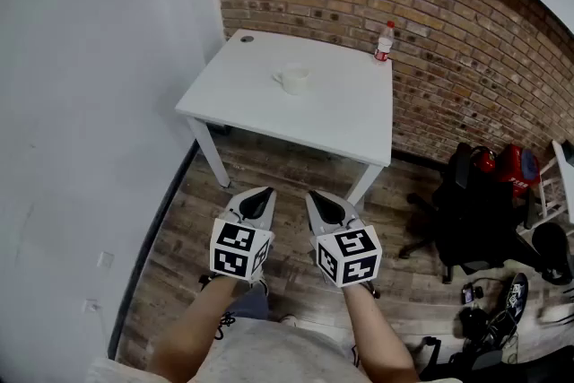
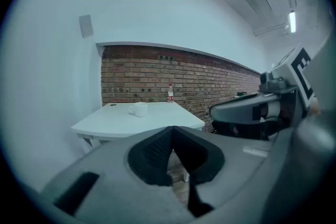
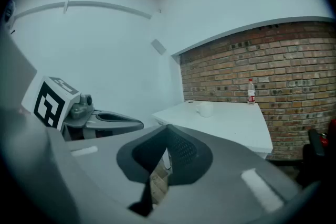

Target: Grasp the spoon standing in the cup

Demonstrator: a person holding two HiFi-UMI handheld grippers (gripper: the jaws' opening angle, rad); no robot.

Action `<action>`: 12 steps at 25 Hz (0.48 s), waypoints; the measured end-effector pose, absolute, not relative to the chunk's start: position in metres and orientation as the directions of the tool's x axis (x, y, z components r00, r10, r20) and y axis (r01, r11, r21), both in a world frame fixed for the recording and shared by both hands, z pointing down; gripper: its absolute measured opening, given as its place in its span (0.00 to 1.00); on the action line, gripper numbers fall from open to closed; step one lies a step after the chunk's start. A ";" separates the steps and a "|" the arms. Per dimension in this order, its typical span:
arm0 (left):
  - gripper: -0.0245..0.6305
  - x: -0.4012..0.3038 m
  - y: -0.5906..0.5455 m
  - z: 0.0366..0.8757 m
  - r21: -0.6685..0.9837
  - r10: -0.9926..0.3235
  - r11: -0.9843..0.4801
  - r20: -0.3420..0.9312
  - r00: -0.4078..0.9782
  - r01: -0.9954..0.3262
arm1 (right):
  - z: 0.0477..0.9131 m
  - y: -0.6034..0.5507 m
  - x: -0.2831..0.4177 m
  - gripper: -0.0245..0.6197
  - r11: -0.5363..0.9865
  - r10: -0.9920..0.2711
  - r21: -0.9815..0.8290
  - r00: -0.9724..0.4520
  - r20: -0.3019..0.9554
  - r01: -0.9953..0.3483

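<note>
A white cup [image 1: 293, 79] stands near the middle of a white table [image 1: 341, 126], far ahead of both grippers. It also shows small in the left gripper view as the cup [image 2: 139, 109] and in the right gripper view as the cup [image 3: 206, 109]. I cannot make out a spoon in it at this distance. My left gripper [image 1: 262, 191] and right gripper [image 1: 314, 195] are held side by side over the wooden floor, short of the table. The left gripper [image 2: 172, 127] and the right gripper [image 3: 168, 127] each have their tips together and hold nothing.
A plastic bottle [image 1: 385, 41] with a red label stands at the table's far right edge by the brick wall. A small dark disc [image 1: 247, 39] lies at the far left corner. A black office chair [image 1: 466, 211] and red gear [image 1: 516, 164] are to the right. A white wall runs along the left.
</note>
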State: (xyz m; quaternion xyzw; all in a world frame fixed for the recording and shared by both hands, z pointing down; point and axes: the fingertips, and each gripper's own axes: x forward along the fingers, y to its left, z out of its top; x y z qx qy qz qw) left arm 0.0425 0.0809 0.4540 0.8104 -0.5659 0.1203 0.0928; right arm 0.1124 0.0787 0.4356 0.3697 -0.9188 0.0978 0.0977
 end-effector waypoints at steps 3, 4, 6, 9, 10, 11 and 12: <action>0.03 0.036 0.069 0.453 0.019 -0.894 -0.346 0.297 0.336 -0.938 | 0.435 0.067 0.104 0.05 0.708 -0.659 -0.109 -0.709 0.251 -0.698; 0.03 0.032 0.064 0.453 0.020 -0.894 -0.347 0.296 0.337 -0.938 | 0.436 0.063 0.100 0.05 0.707 -0.660 -0.110 -0.708 0.252 -0.698; 0.03 0.024 0.052 0.455 0.023 -0.893 -0.349 0.295 0.340 -0.937 | 0.439 0.052 0.093 0.05 0.703 -0.662 -0.111 -0.704 0.257 -0.702; 0.03 0.012 0.027 0.456 0.031 -0.891 -0.352 0.295 0.346 -0.935 | 0.442 0.029 0.082 0.05 0.695 -0.667 -0.117 -0.697 0.264 -0.710; 0.03 0.007 0.017 0.456 0.036 -0.890 -0.354 0.296 0.348 -0.935 | 0.442 0.020 0.078 0.05 0.691 -0.669 -0.119 -0.694 0.268 -0.712; 0.03 0.003 0.007 0.457 0.041 -0.888 -0.355 0.297 0.351 -0.934 | 0.443 0.010 0.074 0.05 0.688 -0.670 -0.121 -0.690 0.273 -0.715; 0.03 -0.001 -0.004 0.458 0.048 -0.885 -0.358 0.300 0.356 -0.932 | 0.445 0.001 0.070 0.05 0.684 -0.671 -0.121 -0.686 0.280 -0.719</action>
